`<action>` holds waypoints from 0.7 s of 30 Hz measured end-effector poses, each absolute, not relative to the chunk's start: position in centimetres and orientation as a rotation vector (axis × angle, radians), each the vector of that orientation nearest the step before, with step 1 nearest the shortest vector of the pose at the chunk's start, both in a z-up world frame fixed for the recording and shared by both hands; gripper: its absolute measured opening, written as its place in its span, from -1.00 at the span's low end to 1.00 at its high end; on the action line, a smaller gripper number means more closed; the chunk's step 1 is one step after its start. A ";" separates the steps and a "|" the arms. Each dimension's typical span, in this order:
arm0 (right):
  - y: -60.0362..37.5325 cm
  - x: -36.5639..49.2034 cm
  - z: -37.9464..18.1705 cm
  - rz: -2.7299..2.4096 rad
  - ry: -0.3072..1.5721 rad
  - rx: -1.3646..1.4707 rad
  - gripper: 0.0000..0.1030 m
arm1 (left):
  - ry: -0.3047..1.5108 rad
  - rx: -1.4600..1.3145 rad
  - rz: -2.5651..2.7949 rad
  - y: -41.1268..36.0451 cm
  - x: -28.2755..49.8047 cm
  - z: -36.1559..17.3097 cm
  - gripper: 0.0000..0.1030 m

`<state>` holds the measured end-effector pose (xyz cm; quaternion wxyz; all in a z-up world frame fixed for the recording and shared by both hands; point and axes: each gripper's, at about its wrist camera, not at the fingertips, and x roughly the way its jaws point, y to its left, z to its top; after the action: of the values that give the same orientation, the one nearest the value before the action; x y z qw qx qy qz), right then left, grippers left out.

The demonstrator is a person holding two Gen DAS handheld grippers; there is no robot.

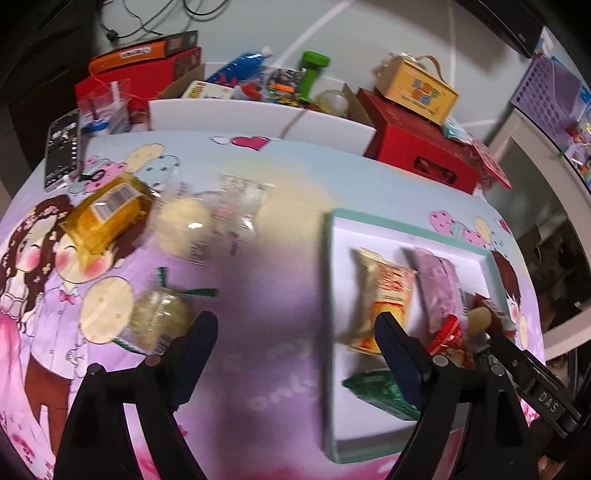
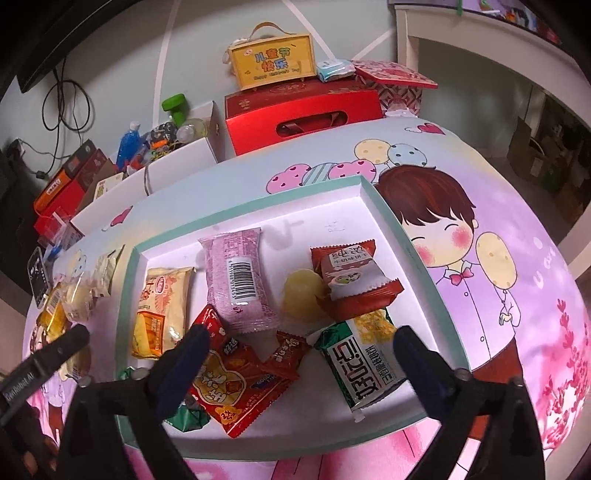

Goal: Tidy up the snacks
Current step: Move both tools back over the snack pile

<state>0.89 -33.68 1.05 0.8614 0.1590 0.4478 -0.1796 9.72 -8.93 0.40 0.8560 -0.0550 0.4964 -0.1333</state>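
Observation:
A shallow white tray with a teal rim lies on the cartoon tablecloth and holds several snack packs: a yellow pack, a pink pack, a red-brown pack, a green-white bar, a red pack. Loose snacks lie left of the tray: a gold pack, a pale round cake, a clear pack, a greenish round cake. My left gripper is open and empty above the cloth between the greenish cake and the tray. My right gripper is open and empty over the tray.
A white carton full of odds and ends, red gift boxes and a yellow handled box crowd the table's far edge. A black phone-like slab lies at the far left. A white shelf stands to the right.

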 end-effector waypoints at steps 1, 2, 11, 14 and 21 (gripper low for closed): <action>-33.5 0.9 1.0 -0.373 0.939 0.329 1.00 | 1.039 -0.116 -0.268 -8.6 9.7 0.4 0.72; -33.4 1.0 1.0 -0.371 0.939 0.323 1.00 | 1.035 -0.119 -0.257 -8.3 9.8 0.5 0.72; -32.4 1.4 0.9 -0.368 0.947 0.247 1.00 | 0.991 -0.118 -0.203 -6.8 10.1 1.0 0.92; -31.9 1.5 0.9 -0.382 0.952 0.198 1.00 | 0.979 -0.123 -0.194 -6.2 10.1 1.2 0.92; -31.3 1.7 1.1 -0.358 0.943 0.182 1.00 | 0.960 -0.130 -0.173 -4.3 10.1 1.8 0.92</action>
<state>1.69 -31.26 1.10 0.8715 0.0871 0.4512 -0.1712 10.07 -4.33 1.81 0.8814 -0.0625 0.4607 -0.0831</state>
